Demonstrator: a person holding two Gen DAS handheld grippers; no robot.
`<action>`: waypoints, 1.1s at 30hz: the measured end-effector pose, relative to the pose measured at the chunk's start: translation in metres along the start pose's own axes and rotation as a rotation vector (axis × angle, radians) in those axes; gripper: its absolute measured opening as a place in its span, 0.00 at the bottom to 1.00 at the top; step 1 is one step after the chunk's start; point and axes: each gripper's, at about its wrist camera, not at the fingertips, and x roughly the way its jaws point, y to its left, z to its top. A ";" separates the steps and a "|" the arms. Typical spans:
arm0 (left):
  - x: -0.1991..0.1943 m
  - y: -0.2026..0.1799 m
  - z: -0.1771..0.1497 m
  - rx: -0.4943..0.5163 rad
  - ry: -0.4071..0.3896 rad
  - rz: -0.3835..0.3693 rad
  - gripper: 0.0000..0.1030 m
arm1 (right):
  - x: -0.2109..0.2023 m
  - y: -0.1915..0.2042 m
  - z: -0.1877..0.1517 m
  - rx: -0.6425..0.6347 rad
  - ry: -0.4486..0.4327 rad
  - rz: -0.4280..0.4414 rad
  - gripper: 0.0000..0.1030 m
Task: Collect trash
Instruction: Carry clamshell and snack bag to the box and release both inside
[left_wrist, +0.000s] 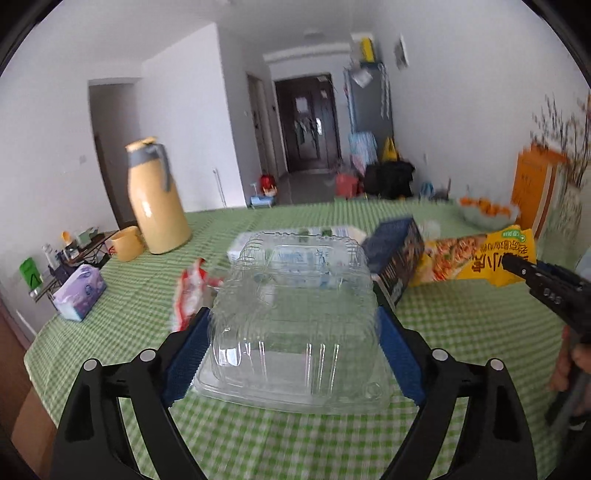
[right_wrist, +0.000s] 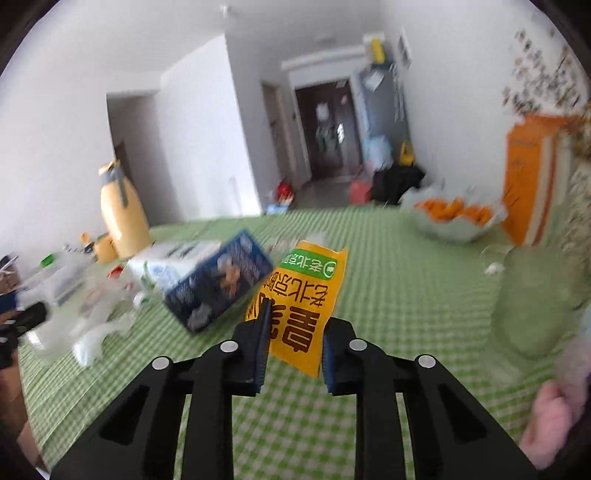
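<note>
The clear plastic clamshell box (left_wrist: 291, 321) was the biggest piece of trash, sitting at the middle of the left wrist view on the green checked tablecloth (left_wrist: 461, 332). It looked light, thin-walled and slick, likely to buckle or crack under a hard squeeze, so its stiffer ribbed side walls seemed the best place to take hold. The left gripper (left_wrist: 291, 332) stood spread wide around it, blue pads (left_wrist: 188, 354) flanking both side walls and apparently just touching them; whether they pressed firmly I could not tell.

The yellow snack bag (right_wrist: 303, 306) was smaller, at about 12 o'clock from the right gripper (right_wrist: 293, 350). It appeared light, soft and crinkly with a slippery film, best pinched across its flat near end. The right gripper's jaws stood narrow with the bag's near end between them; the left pad lay against the film, while contact on the other side was unclear.

A dark blue carton (right_wrist: 221, 280) lay tilted at the bag's 9 o'clock, touching it.
</note>
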 end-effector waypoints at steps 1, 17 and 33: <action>-0.012 0.009 -0.001 -0.020 -0.015 0.009 0.82 | -0.003 -0.001 0.002 0.002 -0.015 -0.007 0.21; -0.100 0.179 -0.051 -0.323 -0.069 0.260 0.82 | -0.045 0.090 0.040 -0.042 -0.156 0.178 0.19; -0.229 0.388 -0.236 -0.683 0.102 0.713 0.84 | 0.000 0.438 -0.044 -0.405 0.195 0.867 0.19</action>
